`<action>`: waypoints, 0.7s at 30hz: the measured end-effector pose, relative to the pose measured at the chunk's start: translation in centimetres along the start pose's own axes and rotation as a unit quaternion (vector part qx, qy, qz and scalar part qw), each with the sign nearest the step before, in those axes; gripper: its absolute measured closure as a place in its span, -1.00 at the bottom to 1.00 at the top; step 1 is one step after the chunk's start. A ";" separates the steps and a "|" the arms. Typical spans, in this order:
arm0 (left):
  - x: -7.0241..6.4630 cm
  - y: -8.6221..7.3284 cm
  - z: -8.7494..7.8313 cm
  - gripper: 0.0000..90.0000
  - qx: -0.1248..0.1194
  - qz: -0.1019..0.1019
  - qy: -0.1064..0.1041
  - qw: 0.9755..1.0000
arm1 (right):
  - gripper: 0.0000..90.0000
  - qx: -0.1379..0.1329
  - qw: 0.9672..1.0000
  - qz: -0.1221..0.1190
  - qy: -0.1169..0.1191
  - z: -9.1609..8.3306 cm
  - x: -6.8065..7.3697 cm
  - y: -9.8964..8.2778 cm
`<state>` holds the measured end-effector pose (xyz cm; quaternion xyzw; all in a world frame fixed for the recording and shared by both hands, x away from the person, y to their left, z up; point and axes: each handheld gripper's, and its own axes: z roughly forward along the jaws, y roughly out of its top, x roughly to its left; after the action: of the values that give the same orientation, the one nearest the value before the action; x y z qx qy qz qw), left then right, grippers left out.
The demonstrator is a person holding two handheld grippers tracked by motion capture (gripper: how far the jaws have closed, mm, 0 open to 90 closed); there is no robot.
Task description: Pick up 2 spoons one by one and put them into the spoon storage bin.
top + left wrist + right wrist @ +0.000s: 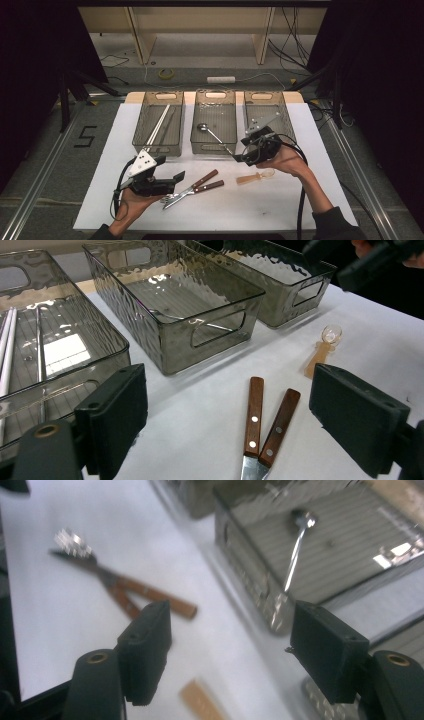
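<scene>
Two forks [192,189] with brown wooden handles lie crossed on the white table [115,150]; their handles [255,410] show between my left gripper's jaws. My left gripper [178,177] hovers just left of them, open and holding nothing [230,405]. A metal spoon [210,133] lies in the middle bin [214,148], its handle leaning on the front wall [299,535]. My right gripper [240,158] hangs at that bin's front right corner, open, with nothing between its pads [232,635]. A small spoon [255,176] with a wooden handle and clear bowl lies below it.
Three clear grey bins stand in a row at the table's far side. The left bin [139,135] holds chopsticks [160,122] and a thin rod. The right bin [286,117] sits behind my right hand. Cables and a power strip [221,79] lie on the floor beyond.
</scene>
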<state>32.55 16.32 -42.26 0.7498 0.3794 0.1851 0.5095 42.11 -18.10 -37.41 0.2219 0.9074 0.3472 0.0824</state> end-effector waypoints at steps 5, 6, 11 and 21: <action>0.0 0.0 0.0 -0.66 0.000 -0.001 0.001 1.000 | -0.25 0.042 0.999 -0.026 0.006 0.0 0.4 -1.4; 0.0 0.0 0.0 -0.66 -0.001 -0.001 0.001 1.000 | -0.25 0.048 0.998 -0.035 0.008 0.0 0.5 -1.6; 0.0 0.0 0.0 -0.66 0.000 0.000 0.001 1.000 | -0.31 0.068 0.996 -0.049 0.007 0.4 0.8 -2.5; -0.1 0.0 0.1 -0.66 0.000 0.000 0.000 1.000 | -0.35 0.116 0.991 -0.066 0.014 1.9 1.2 -3.2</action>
<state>32.54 16.24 -42.28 0.7498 0.3794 0.1855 0.5094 40.48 -18.50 -40.98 0.1644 0.9554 0.2362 0.0667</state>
